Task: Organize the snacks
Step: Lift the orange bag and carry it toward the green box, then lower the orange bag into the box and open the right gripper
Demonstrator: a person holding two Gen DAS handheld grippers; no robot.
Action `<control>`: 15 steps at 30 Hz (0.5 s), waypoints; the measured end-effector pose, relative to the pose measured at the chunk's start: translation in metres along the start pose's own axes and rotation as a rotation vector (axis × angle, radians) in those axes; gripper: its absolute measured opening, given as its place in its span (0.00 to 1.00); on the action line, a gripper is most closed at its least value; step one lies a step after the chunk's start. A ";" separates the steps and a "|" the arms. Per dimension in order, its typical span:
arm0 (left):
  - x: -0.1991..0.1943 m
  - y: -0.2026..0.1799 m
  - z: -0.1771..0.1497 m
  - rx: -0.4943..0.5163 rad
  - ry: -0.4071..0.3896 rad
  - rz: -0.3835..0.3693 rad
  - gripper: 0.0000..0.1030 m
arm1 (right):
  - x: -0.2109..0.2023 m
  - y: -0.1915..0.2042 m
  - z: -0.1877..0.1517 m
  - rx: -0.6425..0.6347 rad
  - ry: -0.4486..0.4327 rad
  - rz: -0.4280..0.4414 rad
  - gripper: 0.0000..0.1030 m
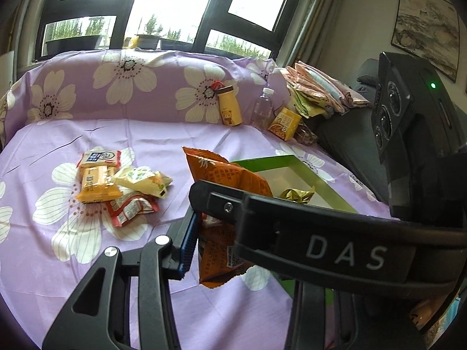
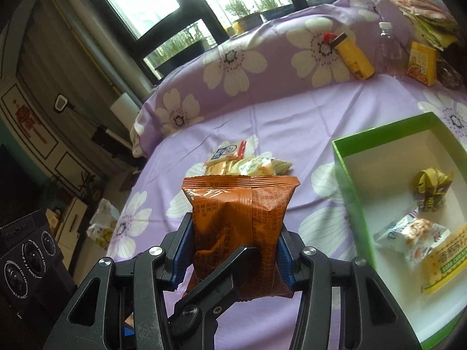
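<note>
An orange snack packet [image 2: 242, 204] hangs above the purple flowered cloth [image 2: 292, 122]. My right gripper [image 2: 236, 250] is shut on it, both blue pads pressing its sides. In the left wrist view the same packet [image 1: 230, 178] sits in my left gripper [image 1: 224, 233]. Its left blue pad [image 1: 188, 239] presses the packet, while the right gripper's finger [image 1: 292, 233] hides the other. A finger [image 2: 230, 265] of the left gripper crosses the packet's front. The green box [image 2: 347, 192] with white inside lies to the right, holding three snacks. A pile of snack packets [image 1: 116, 183] rests on the cloth.
At the back stand a yellow flask [image 1: 230, 108], a clear bottle [image 1: 262, 110] and a yellow carton [image 1: 284, 124]. Folded cloths [image 1: 318, 90] are stacked at the back right. The cloth rises over a backrest below the window. Furniture stands off the left edge.
</note>
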State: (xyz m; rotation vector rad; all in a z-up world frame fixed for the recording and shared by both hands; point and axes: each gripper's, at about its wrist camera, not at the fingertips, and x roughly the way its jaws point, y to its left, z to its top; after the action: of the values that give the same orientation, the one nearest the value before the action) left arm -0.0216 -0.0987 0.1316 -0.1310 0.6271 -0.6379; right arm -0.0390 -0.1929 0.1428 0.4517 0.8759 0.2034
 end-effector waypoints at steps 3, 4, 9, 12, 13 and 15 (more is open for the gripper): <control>0.011 -0.022 0.007 0.027 -0.004 -0.032 0.40 | -0.016 -0.018 0.006 0.027 -0.036 -0.020 0.51; 0.015 -0.029 0.009 0.041 -0.003 -0.039 0.40 | -0.022 -0.026 0.008 0.040 -0.049 -0.022 0.51; 0.039 -0.063 0.017 0.088 0.028 -0.076 0.40 | -0.044 -0.065 0.017 0.121 -0.096 -0.031 0.51; 0.056 -0.076 0.020 0.106 0.057 -0.104 0.40 | -0.054 -0.087 0.019 0.171 -0.118 -0.025 0.50; 0.062 -0.079 0.021 0.112 0.068 -0.112 0.40 | -0.055 -0.095 0.020 0.189 -0.122 -0.024 0.50; 0.072 -0.086 0.021 0.126 0.088 -0.120 0.40 | -0.057 -0.107 0.020 0.213 -0.127 -0.032 0.50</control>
State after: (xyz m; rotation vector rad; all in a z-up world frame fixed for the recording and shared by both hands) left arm -0.0085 -0.2123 0.1377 -0.0235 0.6651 -0.8002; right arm -0.0609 -0.3143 0.1440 0.6418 0.7821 0.0514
